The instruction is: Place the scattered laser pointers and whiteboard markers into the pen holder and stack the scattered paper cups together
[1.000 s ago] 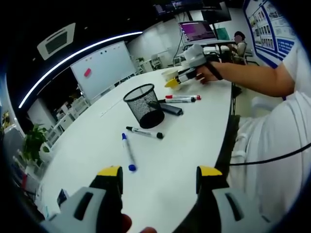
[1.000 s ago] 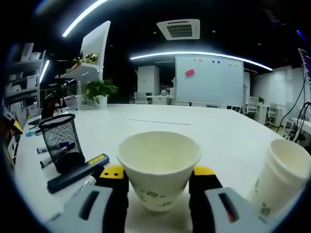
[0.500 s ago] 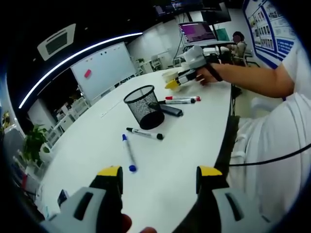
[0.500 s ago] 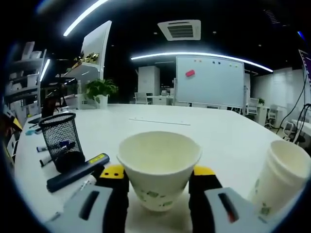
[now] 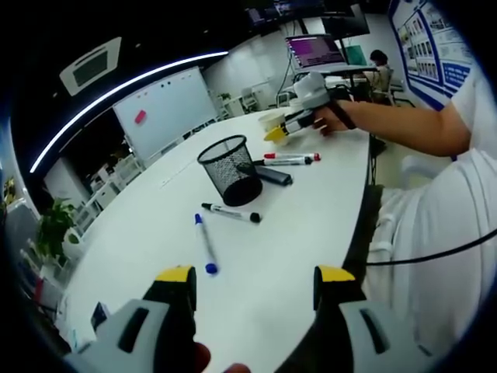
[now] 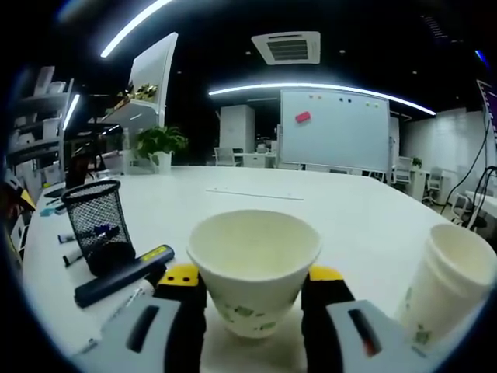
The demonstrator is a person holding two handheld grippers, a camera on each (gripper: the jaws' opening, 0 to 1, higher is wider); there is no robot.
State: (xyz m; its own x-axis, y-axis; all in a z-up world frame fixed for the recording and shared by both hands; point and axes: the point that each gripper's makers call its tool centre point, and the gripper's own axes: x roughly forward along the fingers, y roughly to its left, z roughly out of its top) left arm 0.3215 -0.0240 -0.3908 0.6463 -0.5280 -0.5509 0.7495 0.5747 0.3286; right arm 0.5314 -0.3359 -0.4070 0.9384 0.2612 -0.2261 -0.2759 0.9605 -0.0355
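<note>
Almost nothing had changed across the second: both views matched the earlier ones, so the grasp on the cup looked settled but the lift had not begun.

In the right gripper view, the right claw (image 6: 251, 281) sat clenched on a paper cup (image 6: 254, 268), its yellow-tipped jaws pressed to the cup's two sides near the base, and the cup stood upright on the white tabletop (image 6: 365, 225). To the right of that claw, just beside it, stood the stack of paper cups (image 6: 449, 286), the likely target for nesting. To its left lay a dark laser pointer (image 6: 123, 277) and, beyond it, the mesh pen holder (image 6: 96, 227).

In the left gripper view, the left claw (image 5: 255, 278) hung released above the tabletop, holding nothing. Ahead of it lay a blue marker (image 5: 205, 244), then a black marker (image 5: 232, 212), with the pen holder farther on and a red marker (image 5: 292, 158) beyond.
</note>
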